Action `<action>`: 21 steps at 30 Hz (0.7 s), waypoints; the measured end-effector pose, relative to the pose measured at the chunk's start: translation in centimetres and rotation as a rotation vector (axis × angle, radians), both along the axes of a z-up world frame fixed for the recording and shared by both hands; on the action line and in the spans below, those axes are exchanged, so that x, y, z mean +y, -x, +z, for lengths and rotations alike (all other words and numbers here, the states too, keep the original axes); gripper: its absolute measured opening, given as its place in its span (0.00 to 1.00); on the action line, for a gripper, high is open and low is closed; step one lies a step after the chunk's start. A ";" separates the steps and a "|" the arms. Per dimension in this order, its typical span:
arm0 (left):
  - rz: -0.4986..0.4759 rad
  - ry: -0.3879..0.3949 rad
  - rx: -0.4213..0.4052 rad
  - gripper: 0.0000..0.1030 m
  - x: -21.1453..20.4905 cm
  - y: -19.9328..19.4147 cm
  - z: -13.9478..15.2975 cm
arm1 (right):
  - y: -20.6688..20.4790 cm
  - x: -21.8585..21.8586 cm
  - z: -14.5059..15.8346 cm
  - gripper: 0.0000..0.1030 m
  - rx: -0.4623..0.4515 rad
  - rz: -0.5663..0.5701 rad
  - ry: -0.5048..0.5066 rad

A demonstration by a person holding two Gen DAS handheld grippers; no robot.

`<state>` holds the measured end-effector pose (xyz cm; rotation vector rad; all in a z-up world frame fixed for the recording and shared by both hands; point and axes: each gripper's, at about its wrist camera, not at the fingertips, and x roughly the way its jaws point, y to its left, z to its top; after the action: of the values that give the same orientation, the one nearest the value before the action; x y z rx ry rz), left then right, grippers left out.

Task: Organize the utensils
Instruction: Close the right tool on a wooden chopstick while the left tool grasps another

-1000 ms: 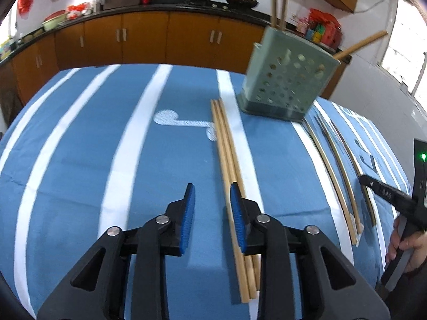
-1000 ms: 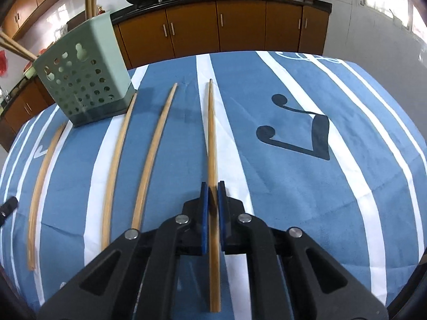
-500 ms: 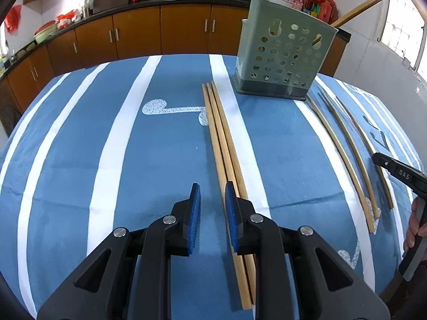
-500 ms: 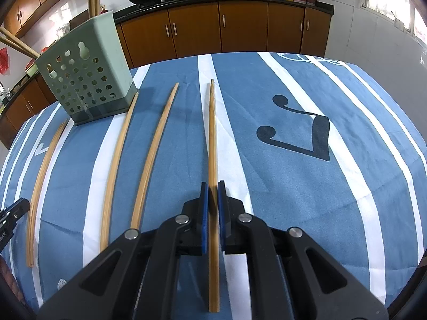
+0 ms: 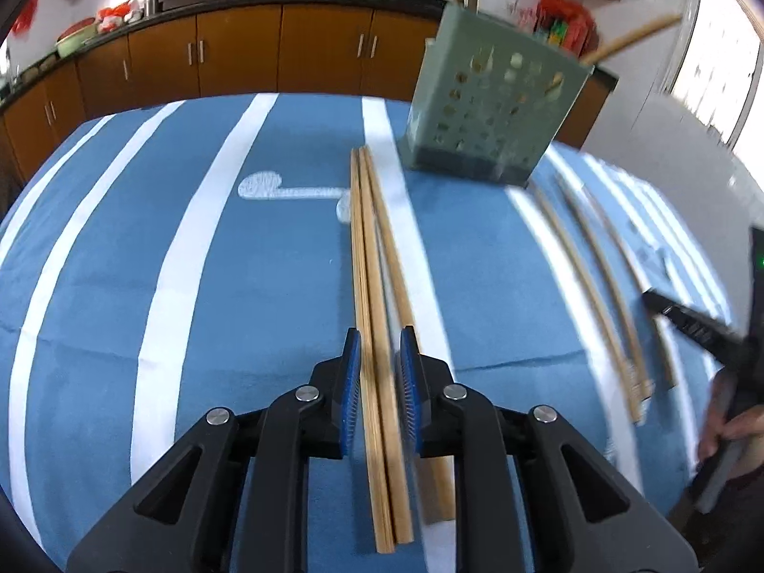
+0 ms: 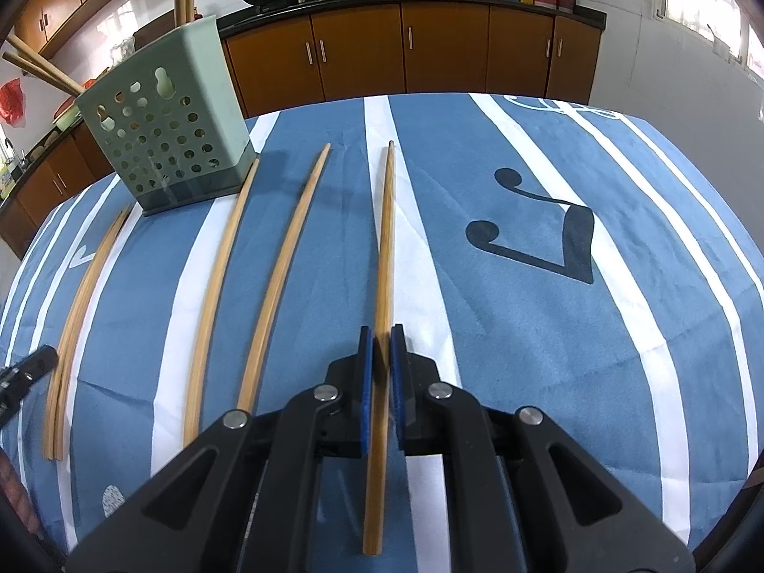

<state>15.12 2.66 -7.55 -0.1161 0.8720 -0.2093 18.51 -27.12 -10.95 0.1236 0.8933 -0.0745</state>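
The right gripper (image 6: 380, 372) pinches 1 chopstick (image 6: 384, 258) near its blunt end, so the far tip could swing and miss the green perforated holder (image 6: 167, 129) at far left. The left gripper (image 5: 380, 377), jaws apart, straddles 2 of 3 bunched chopsticks (image 5: 370, 258); closing may roll 1 away.

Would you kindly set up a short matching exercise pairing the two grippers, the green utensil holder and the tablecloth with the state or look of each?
Things:
1. left gripper
2. right gripper
3. utensil holder
4. tablecloth

States:
A. blue with white stripes
B. pale green, perforated, with chopsticks standing in it
C. open, straddling a pair of chopsticks lying on the cloth
D. shut on a single chopstick

Pairs: 1-C, 2-D, 3-B, 4-A
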 end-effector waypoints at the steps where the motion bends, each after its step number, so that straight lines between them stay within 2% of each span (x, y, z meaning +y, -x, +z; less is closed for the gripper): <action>1: 0.000 -0.001 -0.010 0.17 0.0 0.1 0.3 | 0.0 0.0 0.0 0.09 -0.001 0.000 0.002; 10: 0.002 -0.098 0.034 0.17 -0.5 -0.9 -1.1 | -0.1 0.1 0.0 0.09 -0.001 0.005 0.001; 15: 0.015 0.000 0.018 0.17 0.7 -0.6 -0.5 | -0.1 0.1 0.0 0.09 -0.002 0.007 0.004; 18: 0.015 -0.007 0.001 0.17 0.7 -0.7 -0.1 | -0.1 0.2 0.0 0.09 -0.003 0.006 0.007; 21: 0.026 -0.037 0.029 0.17 0.7 -1.2 -0.7 | -0.1 0.1 0.0 0.09 -0.003 0.007 0.004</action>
<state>16.32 3.31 -8.21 -0.0965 0.9026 -0.1678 18.60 -27.04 -10.99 0.1167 0.8905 -0.0699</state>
